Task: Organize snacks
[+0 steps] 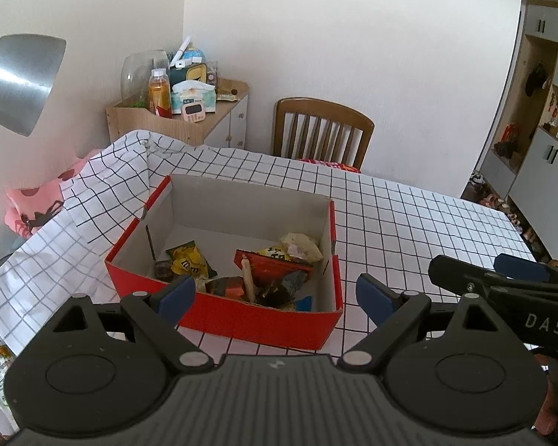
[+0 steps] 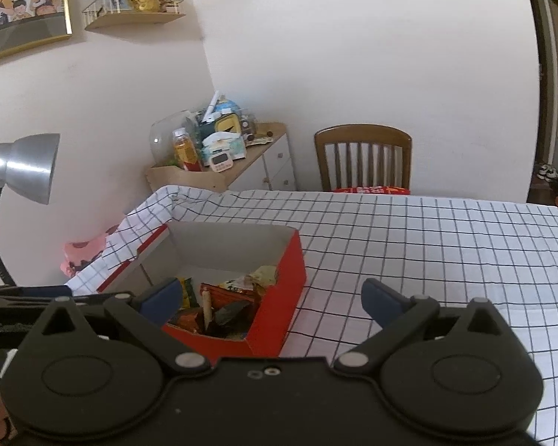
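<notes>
A red cardboard box (image 1: 241, 319) stands on the checked tablecloth and holds several snack packets: a yellow M&M's bag (image 1: 188, 262), a red packet (image 1: 275, 265) and a pale crumpled wrapper (image 1: 301, 247). My left gripper (image 1: 275, 297) is open and empty, above the box's near wall. My right gripper (image 2: 271, 299) is open and empty, over the box's near right corner (image 2: 271, 334); it also shows at the right of the left wrist view (image 1: 502, 278). The snacks show in the right wrist view too (image 2: 227, 304).
The table with the checked cloth (image 2: 427, 252) stretches to the right of the box. A wooden chair (image 2: 364, 158) stands behind it. A cluttered side cabinet (image 2: 219, 163) sits at the back left. A silver desk lamp (image 2: 22, 167) stands at the left.
</notes>
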Available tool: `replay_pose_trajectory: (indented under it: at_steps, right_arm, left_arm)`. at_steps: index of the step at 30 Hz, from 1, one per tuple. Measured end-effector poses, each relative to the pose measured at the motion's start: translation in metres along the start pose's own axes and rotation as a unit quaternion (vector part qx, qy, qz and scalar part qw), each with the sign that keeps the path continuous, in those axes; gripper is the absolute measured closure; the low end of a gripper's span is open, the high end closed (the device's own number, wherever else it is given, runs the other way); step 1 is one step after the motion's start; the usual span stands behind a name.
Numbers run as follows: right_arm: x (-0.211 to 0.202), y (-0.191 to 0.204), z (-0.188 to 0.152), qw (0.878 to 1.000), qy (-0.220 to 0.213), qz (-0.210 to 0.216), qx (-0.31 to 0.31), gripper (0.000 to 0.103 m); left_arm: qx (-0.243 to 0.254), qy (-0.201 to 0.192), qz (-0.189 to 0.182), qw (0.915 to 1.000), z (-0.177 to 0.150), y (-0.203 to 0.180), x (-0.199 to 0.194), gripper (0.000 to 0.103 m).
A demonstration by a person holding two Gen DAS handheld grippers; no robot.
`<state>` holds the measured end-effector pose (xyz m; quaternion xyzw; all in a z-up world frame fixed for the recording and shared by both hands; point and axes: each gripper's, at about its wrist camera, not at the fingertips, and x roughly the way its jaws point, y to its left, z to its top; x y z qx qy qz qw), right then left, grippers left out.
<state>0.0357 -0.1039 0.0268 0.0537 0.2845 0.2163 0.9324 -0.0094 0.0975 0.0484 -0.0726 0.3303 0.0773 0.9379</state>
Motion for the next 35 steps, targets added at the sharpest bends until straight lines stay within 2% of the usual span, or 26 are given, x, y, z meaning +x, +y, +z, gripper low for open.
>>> replay_pose_trajectory:
  at_steps: [7,35]
  right_arm:
    - [0.0025,0.0001,-0.0024,1.0,0.007,-0.011,0.005,0.001]
    - [0.007,0.0003,-0.0065,1.0,0.024,-0.009,0.006,0.001]
  left_arm:
    - [-0.004,0.0,-0.001,1.0,-0.0008,0.0021,-0.0005,0.009]
    - [-0.01,0.024,0.006,0.9996,-0.0038,-0.0001,0.0079,0.009]
